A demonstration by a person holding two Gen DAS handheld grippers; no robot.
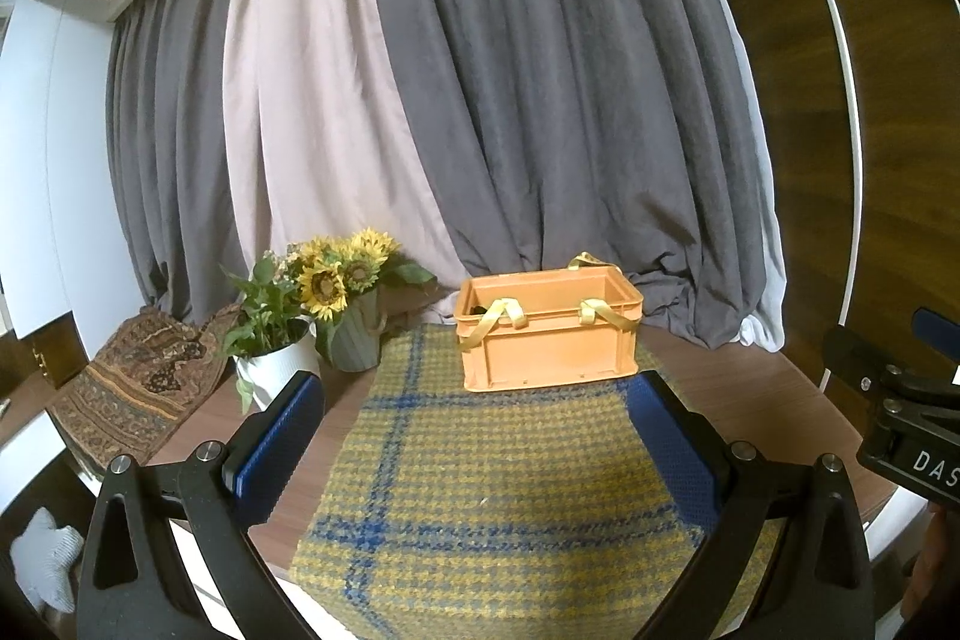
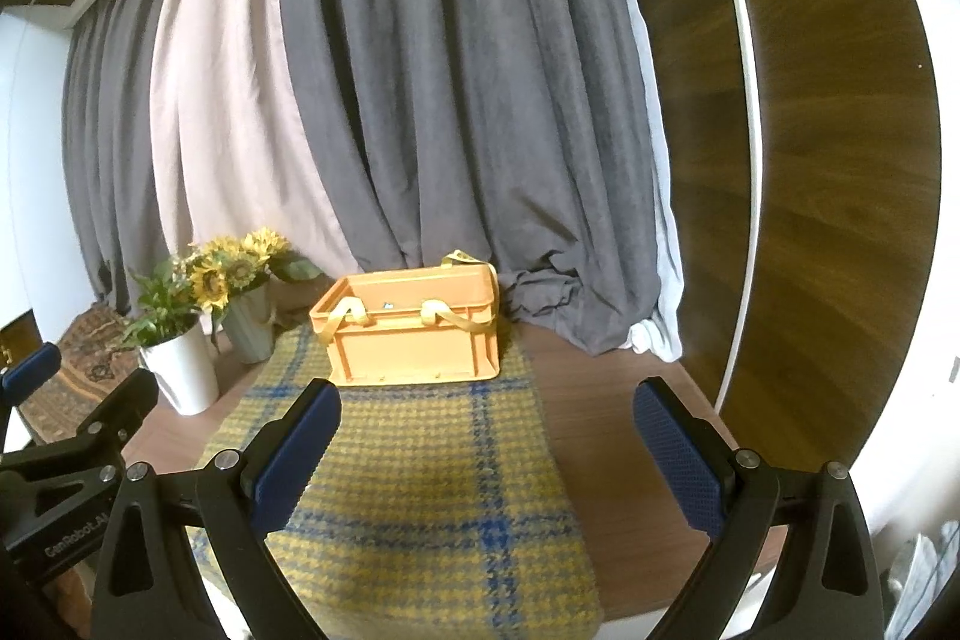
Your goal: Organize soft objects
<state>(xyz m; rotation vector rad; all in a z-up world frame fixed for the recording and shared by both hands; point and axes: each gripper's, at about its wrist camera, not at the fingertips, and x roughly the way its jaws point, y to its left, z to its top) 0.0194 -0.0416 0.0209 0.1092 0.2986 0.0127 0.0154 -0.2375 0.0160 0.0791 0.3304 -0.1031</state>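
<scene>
An orange plastic crate (image 1: 547,334) with yellow ribbon handles stands at the far end of a yellow and blue checked cloth (image 1: 498,484) on a round wooden table. It also shows in the right wrist view (image 2: 414,334), on the same cloth (image 2: 420,496). Something dark lies inside the crate; I cannot tell what. My left gripper (image 1: 480,394) is open and empty, held above the cloth in front of the crate. My right gripper (image 2: 486,400) is open and empty, beside the left one. The right gripper's body shows at the left wrist view's right edge (image 1: 900,418).
A white pot of greenery (image 1: 273,358) and a grey vase of sunflowers (image 1: 354,334) stand left of the crate. A patterned brown cushion (image 1: 138,388) lies further left. Grey and pale curtains (image 1: 480,100) hang behind the table. A white soft star (image 1: 45,562) lies below the table's left edge.
</scene>
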